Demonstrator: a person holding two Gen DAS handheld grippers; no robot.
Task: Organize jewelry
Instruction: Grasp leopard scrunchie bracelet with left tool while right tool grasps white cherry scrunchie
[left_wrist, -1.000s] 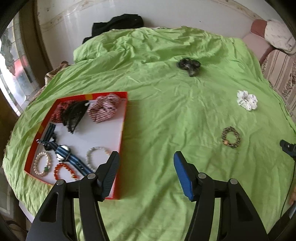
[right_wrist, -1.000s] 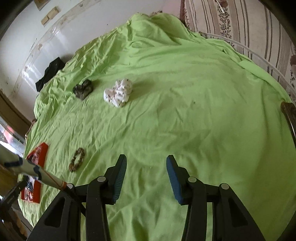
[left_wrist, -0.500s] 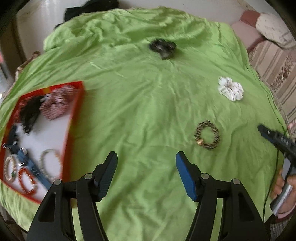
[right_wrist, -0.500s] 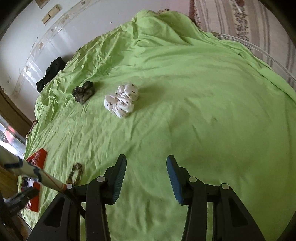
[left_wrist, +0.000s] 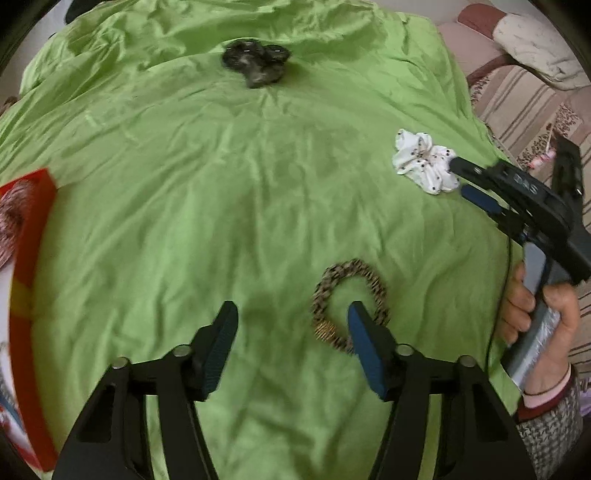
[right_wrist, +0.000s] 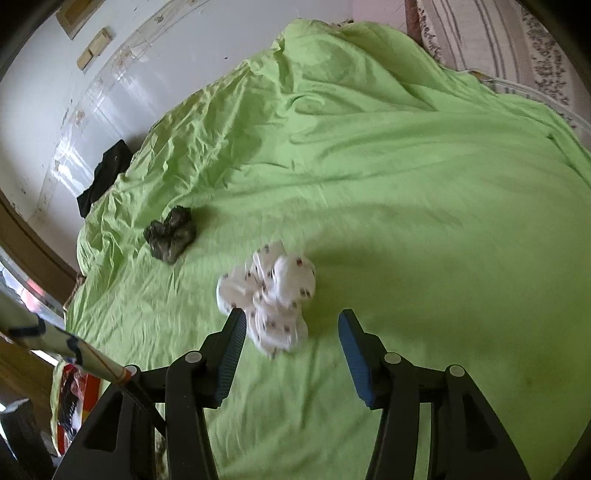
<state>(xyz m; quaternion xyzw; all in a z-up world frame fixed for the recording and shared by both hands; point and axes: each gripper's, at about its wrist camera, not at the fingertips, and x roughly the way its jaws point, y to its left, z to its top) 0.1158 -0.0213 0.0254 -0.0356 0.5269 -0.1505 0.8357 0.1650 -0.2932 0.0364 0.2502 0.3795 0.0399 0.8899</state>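
A brown patterned bracelet (left_wrist: 349, 302) lies on the green sheet (left_wrist: 221, 184). My left gripper (left_wrist: 291, 317) is open just above it, the right finger overlapping the ring. A white dotted scrunchie (right_wrist: 271, 299) lies on the sheet; my right gripper (right_wrist: 290, 325) is open with the scrunchie partly between its fingers. In the left wrist view the scrunchie (left_wrist: 424, 162) sits at the right gripper's tips (left_wrist: 460, 177). A dark scrunchie (left_wrist: 256, 64) lies farther back, also in the right wrist view (right_wrist: 170, 234). The red-rimmed tray (left_wrist: 33, 221) is at the left edge.
A striped sofa (left_wrist: 524, 103) with a cushion stands right of the bed. A black cloth (right_wrist: 105, 177) lies at the bed's far edge by the white wall. A window frame is at the left in the right wrist view.
My left gripper has swung right, away from the tray, and down over the bracelet. My right gripper has moved forward to the white scrunchie. Both stayed open.
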